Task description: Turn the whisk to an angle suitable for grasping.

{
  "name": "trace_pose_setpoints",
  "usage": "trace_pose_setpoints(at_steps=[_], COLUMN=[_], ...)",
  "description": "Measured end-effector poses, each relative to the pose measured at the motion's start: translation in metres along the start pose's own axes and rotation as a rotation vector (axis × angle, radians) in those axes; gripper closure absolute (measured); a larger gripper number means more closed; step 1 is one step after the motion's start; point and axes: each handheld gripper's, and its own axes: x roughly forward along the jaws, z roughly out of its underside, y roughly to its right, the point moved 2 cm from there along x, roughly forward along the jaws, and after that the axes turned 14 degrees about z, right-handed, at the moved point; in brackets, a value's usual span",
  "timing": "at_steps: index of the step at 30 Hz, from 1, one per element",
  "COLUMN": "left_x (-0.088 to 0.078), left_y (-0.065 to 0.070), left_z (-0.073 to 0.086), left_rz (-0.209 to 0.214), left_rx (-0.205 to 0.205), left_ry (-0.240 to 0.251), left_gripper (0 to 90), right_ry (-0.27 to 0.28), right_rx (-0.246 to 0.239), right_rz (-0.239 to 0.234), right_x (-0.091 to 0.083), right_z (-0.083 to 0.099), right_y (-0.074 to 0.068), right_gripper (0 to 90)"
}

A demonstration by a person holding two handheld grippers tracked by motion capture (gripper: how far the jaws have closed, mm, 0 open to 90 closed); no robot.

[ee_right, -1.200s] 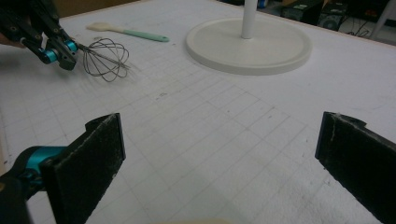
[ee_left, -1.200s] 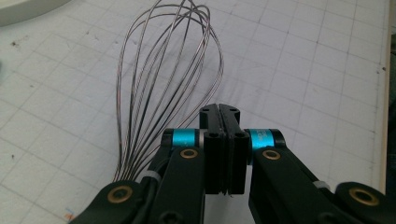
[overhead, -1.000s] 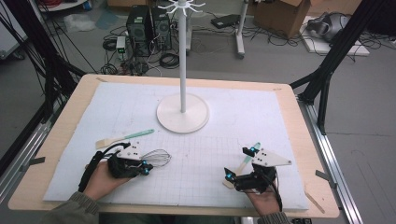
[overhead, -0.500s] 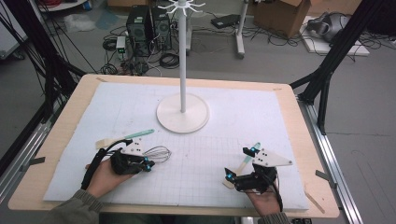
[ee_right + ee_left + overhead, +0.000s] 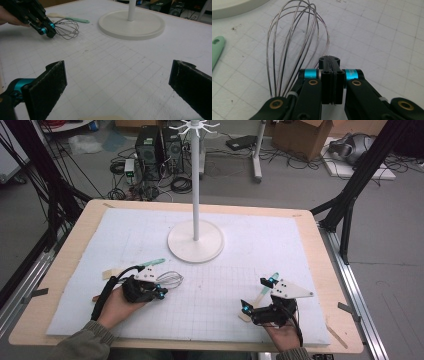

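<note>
High view: the left gripper (image 5: 161, 292), jaws pressed together on the whisk (image 5: 169, 279), lies low near the mat's (image 5: 300, 250) left front, beside a green-handled spatula (image 5: 150, 263). Open mat stretches rightward to the right gripper (image 5: 257, 293), jaws spread wide, empty, near the front edge.

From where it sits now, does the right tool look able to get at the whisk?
Probably yes. The right tool, jaws wide open and empty, faces bare mat toward the whisk. But the left tool is already shut on its handle, leaving only the wire loops free.
</note>
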Motion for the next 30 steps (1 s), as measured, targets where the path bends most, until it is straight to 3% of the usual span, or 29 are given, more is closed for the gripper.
trace_pose_setpoints(at_steps=[19,30], left_x=[0.007,0.008], left_y=[-0.017,-0.022], left_z=[-0.015,-0.017], left_rz=[-0.030,-0.033], left_rx=[-0.025,-0.042], left_ry=[-0.020,-0.003], left_gripper=[88.6,88.5], right_ry=[0.000,0.001], right_rx=[0.003,0.003], right_rz=[-0.005,-0.007], right_x=[0.001,0.001], right_z=[0.000,0.000], right_y=[0.000,0.001], right_gripper=[0.1,0.2])
